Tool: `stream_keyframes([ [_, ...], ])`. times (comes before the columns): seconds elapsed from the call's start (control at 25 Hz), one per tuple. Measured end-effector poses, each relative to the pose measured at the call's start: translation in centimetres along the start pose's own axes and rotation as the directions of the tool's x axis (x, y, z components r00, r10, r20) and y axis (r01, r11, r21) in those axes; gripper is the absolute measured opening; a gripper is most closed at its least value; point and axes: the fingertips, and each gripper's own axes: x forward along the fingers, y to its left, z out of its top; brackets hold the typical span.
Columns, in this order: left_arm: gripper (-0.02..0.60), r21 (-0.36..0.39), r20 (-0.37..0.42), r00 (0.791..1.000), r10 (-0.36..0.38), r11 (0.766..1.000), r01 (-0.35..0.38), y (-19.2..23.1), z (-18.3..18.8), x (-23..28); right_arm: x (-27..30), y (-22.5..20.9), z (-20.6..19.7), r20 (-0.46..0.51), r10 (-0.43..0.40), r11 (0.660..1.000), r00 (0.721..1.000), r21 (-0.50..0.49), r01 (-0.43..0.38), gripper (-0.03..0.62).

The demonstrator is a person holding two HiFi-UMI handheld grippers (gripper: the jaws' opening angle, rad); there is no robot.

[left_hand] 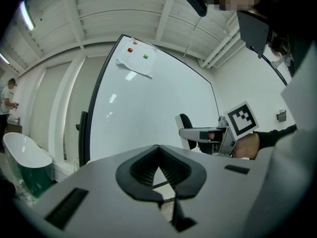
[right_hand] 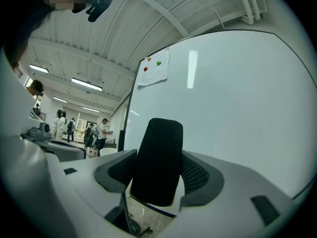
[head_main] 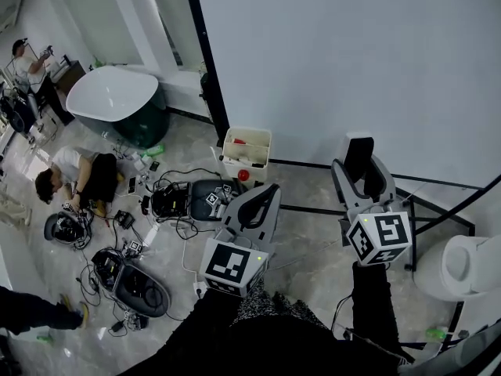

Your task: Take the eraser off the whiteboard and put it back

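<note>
Eraser upright between right gripper jaws, pinched, seemingly off whiteboard — left gripper jaws pressed together.

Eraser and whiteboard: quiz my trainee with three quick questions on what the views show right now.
1. True or false: the left gripper is clamped on the eraser.
2. The sheet of paper sits on the whiteboard: A near its top edge, B along its bottom edge, C at its centre.
3. Which face of the eraser looks toward the right gripper's camera?
Key: 1 false, its jaws are shut on nothing; 2 A; 3 the black felt face.
</note>
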Motion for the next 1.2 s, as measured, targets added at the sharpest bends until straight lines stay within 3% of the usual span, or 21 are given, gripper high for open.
stream_keyframes([
  [0.32, 0.006, -0.011, -0.031, 0.993, 0.114, 0.993, -0.115, 2.2, -1.8, -2.2, 1.9, 1.0, -1.7, -0.010, 0.055, 0.998, 0.998, 0.040, -0.055, 0.281],
  [0.52, 0.006, -0.022, -0.024, 0.990, 0.141, 0.990, -0.141, 5.0, -2.1, -2.7, 4.4, 3.8, -2.1, -0.013, 0.092, 0.995, 0.996, 0.031, -0.091, 0.281],
  [0.96, 0.006, -0.026, -0.016, 1.000, 0.006, 1.000, -0.007, 12.5, -1.3, -2.9, 10.7, 10.1, -2.1, 0.015, -0.014, 0.999, 1.000, 0.041, 0.013, 0.281],
  [1.2, 0.006, -0.018, -0.012, 0.992, -0.122, 0.992, 0.122, 14.2, -0.7, -3.1, 13.0, 13.0, -2.9, 0.034, -0.112, 0.993, 0.993, 0.040, 0.111, 0.279],
])
